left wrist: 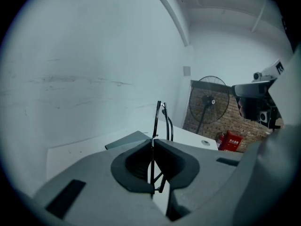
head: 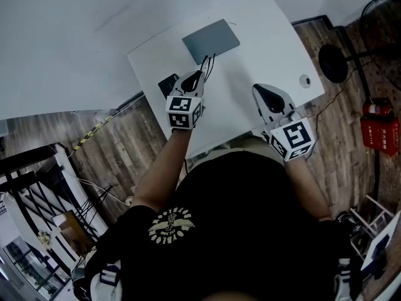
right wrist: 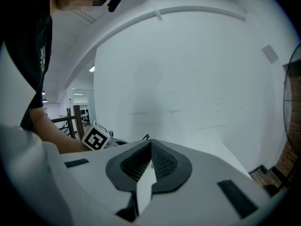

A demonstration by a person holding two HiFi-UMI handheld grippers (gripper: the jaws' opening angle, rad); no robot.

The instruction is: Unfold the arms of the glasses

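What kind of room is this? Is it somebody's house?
Probably a workshop or lab, not a home: a white table, a big floor fan by a brick wall, and a red fire-extinguisher box on the wooden floor.

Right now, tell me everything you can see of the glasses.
The glasses are a thin, dark, wire-like frame, seemingly metal. The left gripper is shut on them, pinching a slim part, so two close-set strands stick up past the jaw tips. They appear held clear of the white table, near the grey pad. Lenses and hinge state cannot be made out. Nothing else touches them.
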